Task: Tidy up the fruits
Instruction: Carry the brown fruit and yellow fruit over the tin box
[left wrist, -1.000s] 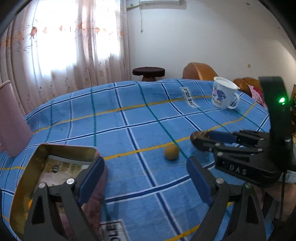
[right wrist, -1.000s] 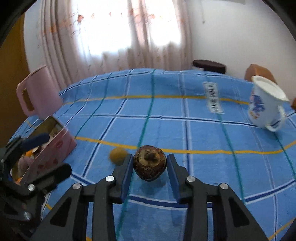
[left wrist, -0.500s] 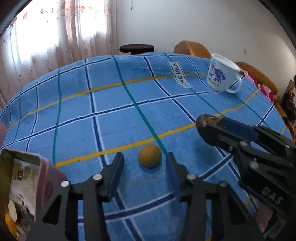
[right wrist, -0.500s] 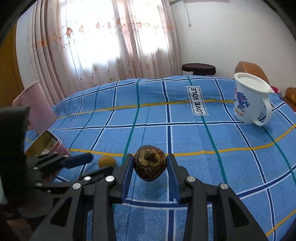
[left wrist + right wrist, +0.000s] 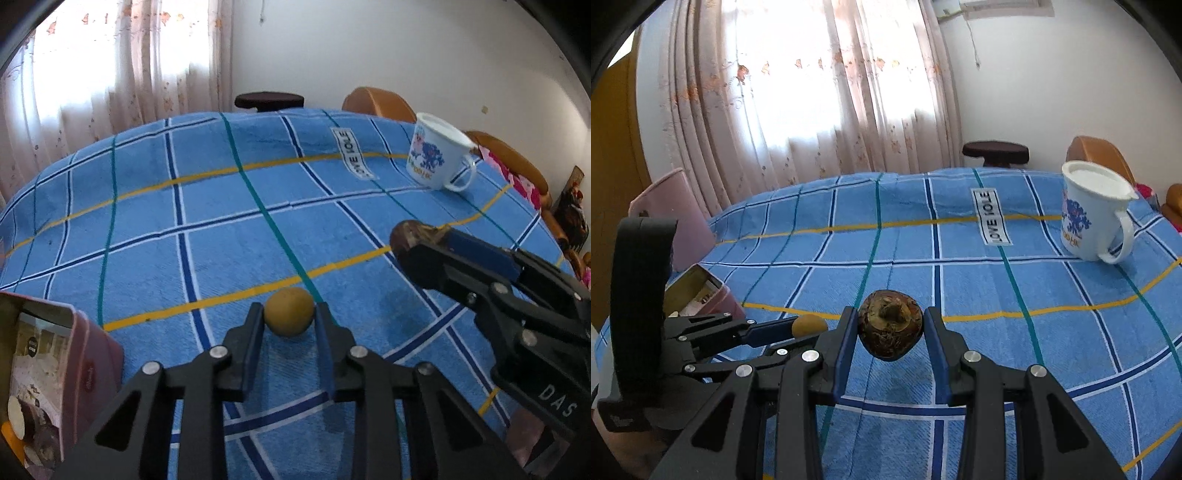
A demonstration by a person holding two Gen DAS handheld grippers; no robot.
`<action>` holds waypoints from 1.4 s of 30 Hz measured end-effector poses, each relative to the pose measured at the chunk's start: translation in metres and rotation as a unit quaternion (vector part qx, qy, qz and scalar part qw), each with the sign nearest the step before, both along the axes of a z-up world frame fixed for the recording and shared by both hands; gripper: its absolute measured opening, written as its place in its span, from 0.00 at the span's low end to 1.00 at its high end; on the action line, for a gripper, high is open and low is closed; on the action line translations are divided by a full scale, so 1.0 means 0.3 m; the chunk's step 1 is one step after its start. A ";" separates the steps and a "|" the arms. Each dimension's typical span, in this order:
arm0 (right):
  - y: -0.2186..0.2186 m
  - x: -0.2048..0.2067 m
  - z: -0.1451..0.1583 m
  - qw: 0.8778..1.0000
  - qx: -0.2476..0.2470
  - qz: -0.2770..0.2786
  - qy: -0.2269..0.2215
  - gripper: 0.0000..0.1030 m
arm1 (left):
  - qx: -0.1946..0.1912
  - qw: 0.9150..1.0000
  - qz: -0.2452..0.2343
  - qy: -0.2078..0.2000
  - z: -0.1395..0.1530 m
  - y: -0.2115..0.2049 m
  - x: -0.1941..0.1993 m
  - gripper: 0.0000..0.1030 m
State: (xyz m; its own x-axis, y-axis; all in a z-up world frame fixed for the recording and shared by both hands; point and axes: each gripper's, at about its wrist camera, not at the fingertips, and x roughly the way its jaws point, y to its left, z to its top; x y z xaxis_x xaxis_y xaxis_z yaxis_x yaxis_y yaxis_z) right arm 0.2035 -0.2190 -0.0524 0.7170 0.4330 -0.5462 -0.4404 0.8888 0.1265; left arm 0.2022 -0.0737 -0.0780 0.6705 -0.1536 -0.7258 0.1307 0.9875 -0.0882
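Both hand-held grippers are clamped on fruit: the left hand-held gripper [image 5: 289, 320] pinches a small round yellow fruit [image 5: 289, 311] between its blue pads, low over the surface [image 5: 221, 229] with its blue checked cloth, and the right hand-held gripper [image 5: 889, 330] holds a brown rough-skinned fruit [image 5: 890, 329] clear of the cloth. Pink box [image 5: 55, 384] sits open just left of the left gripper with sliced pieces inside. White mug [image 5: 1089, 214] stands upright, well apart at far right.
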 end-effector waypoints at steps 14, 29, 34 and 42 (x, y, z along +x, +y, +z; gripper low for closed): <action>-0.001 -0.044 0.028 0.999 0.006 0.010 -0.039 0.38 | -0.010 0.997 0.032 -0.071 0.058 0.035 -0.063 0.28; 0.001 -0.108 0.054 0.995 0.004 0.011 -0.096 0.37 | -0.009 0.991 0.046 -0.124 0.092 0.042 -0.130 0.28; 0.008 -0.138 0.064 0.993 -0.002 0.012 -0.121 0.38 | -0.009 0.989 0.048 -0.139 0.101 0.038 -0.155 0.28; 0.013 -0.169 0.068 0.990 -0.008 0.007 -0.144 0.38 | -0.013 0.987 0.049 -0.155 0.112 0.044 -0.182 0.28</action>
